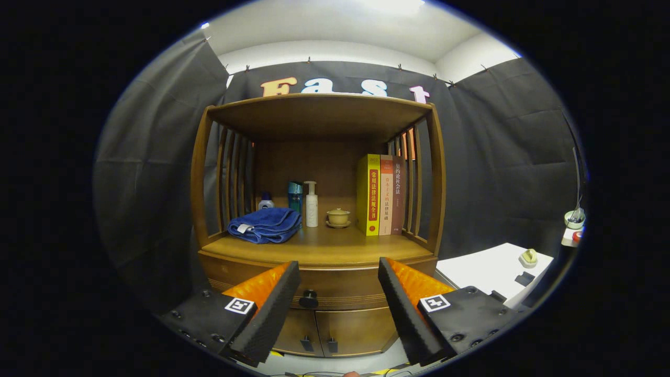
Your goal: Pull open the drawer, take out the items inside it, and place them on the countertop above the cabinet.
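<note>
The cabinet point(319, 209) stands straight ahead of the fingers, against the booth wall. Its worktop point(335, 248) is the wooden shelf surface under the top board, and it already carries a folded blue towel point(266, 225) at the left, some bottles point(311, 204) and a small lidded cup point(338, 216) in the middle, and three upright books point(381, 195) at the right. The front part of the worktop is bare.

Under the worktop lies the drawer point(340, 290), closed, so the items inside are hidden. Below it are two small doors point(335, 330) with their own handles.

The drawer knob point(309, 299) is dark and round. It sits just beside the left finger point(267, 314), not in the middle of the gap; it may be a little off centre on the drawer too, but the fisheye makes this hard to judge.

The hand-held gripper point(339, 277) is spread wide and holds nothing.

The step in hand appears to be reaching the knob. To do it well, I would shift the gripper to the left until the knob is centred between the fingers, advance level, close both fingers fully on it, and then pull straight back, not downward, so the drawer does not jam.
</note>
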The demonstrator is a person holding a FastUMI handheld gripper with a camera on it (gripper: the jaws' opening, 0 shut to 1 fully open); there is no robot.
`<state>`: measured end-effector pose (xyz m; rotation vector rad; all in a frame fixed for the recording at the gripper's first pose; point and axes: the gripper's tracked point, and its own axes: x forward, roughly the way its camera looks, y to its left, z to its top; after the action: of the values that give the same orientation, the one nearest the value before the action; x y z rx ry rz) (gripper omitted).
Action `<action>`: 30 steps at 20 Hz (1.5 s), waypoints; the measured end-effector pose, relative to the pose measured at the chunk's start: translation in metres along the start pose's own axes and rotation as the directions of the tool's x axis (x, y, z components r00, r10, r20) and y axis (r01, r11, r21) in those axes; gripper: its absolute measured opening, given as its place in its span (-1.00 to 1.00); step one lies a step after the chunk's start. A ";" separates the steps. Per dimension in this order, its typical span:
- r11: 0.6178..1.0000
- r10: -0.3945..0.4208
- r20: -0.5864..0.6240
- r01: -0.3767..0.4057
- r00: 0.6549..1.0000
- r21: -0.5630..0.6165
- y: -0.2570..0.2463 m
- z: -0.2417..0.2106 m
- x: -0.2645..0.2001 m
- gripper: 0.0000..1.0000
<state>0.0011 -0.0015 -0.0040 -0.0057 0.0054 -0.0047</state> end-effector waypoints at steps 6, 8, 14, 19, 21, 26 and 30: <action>1.000 -0.004 0.000 0.004 1.000 0.001 -0.003 -0.001 0.000 0.98; 1.000 -0.004 -0.005 0.004 1.000 0.001 -0.002 -0.002 0.001 0.98; 1.000 0.002 -0.020 -0.002 1.000 -0.005 0.000 -0.010 0.004 0.98; 1.000 0.021 -0.057 -0.021 0.998 -0.005 0.010 -0.032 0.015 0.98; 0.999 0.039 -0.091 -0.040 0.995 0.000 0.020 -0.051 0.025 0.99; 0.997 0.075 -0.169 -0.075 0.983 0.003 0.042 -0.093 0.055 0.99; 0.996 0.089 -0.220 -0.087 0.971 0.016 0.053 -0.120 0.083 0.99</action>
<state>0.0835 0.0505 -0.1251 0.0017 0.2285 0.0835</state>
